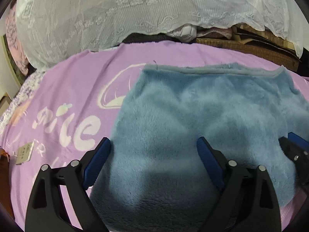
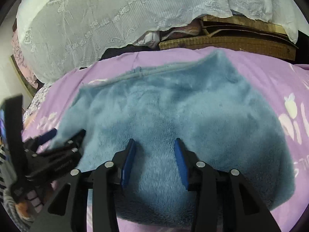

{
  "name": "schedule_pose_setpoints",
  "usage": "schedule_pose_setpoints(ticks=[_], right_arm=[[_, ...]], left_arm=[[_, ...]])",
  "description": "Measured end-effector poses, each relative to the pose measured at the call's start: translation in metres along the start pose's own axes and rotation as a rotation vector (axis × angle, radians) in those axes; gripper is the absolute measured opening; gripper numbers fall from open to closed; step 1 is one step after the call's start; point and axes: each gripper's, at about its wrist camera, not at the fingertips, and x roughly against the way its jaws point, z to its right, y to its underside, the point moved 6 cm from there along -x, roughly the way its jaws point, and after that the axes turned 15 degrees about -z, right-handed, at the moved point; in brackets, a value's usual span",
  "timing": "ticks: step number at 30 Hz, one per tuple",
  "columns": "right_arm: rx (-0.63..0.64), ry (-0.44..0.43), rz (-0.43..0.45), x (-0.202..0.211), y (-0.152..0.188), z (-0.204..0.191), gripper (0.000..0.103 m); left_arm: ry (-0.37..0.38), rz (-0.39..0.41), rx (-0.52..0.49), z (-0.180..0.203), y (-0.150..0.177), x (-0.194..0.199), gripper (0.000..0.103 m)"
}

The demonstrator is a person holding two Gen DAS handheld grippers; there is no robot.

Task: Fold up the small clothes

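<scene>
- A lilac plush blanket with white lettering (image 1: 63, 89) covers the bed across the middle of both views.
- A white lace-patterned cloth (image 1: 115, 9) drapes over a pile along the top of each frame.
- A fluffy light-blue fleece garment (image 1: 193, 106) lies spread on the blanket, centre-right in the left wrist view, centre in the right wrist view (image 2: 173, 106), with its stitched hem at the far edge.
- The left gripper (image 1: 154, 145) is spread wide over the garment's near left edge, nothing clamped.
- The right gripper (image 2: 154, 145) stands partly open above the fleece; whether its pads press the pile I cannot tell.
- A small white card (image 1: 24, 152) lies at lower left.
</scene>
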Motion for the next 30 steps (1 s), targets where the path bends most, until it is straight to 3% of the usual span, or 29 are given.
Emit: schedule_pose_setpoints(ticks=[12,19,26,30], right_arm=[[0.026,-0.002,0.035,0.03,0.031,-0.011,0.043],[-0.006,-0.036,0.011,0.026,0.034,-0.005,0.044],[-0.161,-0.141,0.039,0.064,0.065,0.028,0.047],[-0.324,-0.171,0.054,0.075,0.088,0.065,0.057]], left_arm=[[0.059,0.04,0.014,-0.004,0.02,0.032,0.087],[0.03,-0.008,0.008,-0.003,0.023,0.019,0.092],[0.12,0.019,0.008,0.011,0.024,0.051,0.09],[0.124,0.034,-0.041,0.039,0.02,0.063,0.09]])
